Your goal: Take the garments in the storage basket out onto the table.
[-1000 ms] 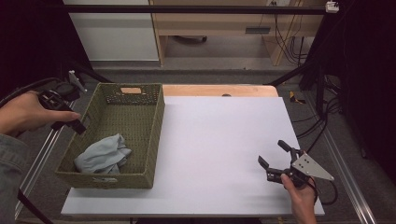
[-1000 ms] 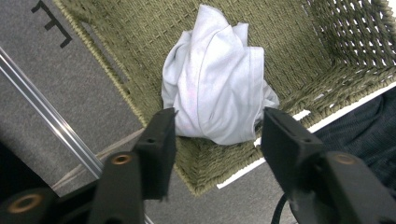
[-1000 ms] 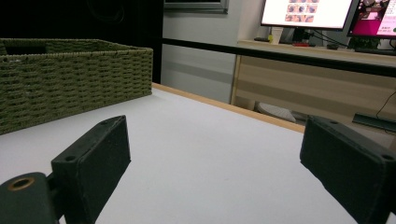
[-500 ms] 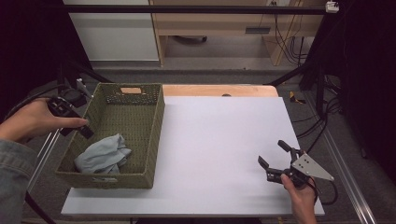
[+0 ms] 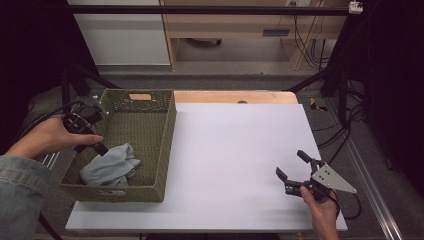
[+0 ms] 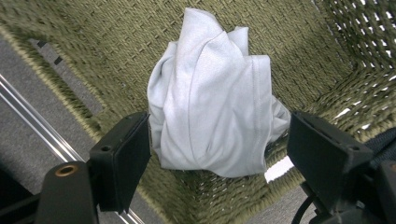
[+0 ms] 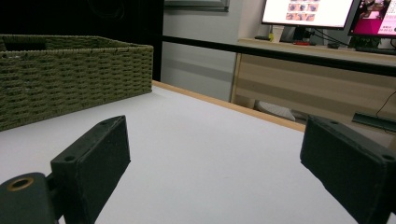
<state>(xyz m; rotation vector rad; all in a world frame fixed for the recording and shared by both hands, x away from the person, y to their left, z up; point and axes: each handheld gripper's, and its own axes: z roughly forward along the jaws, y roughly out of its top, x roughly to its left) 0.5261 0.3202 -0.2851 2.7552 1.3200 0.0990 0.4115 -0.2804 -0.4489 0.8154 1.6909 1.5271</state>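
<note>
White table with a green woven basket at its left edge.

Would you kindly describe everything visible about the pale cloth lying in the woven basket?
The crumpled pale grey-blue cloth looks like soft knit fabric with a stitched hem, bunched into folds. It lies on the floor of the olive-green woven basket, in its near left corner. The left gripper hangs open above it, one jaw at each side, not pressing it.

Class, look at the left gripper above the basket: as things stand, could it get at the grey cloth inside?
Probably yes. The left gripper hangs over the open-topped basket with its jaws, which have just been opening, spread to either side of the cloth. Nothing lies between them and it; only the near basket wall is close.
</note>
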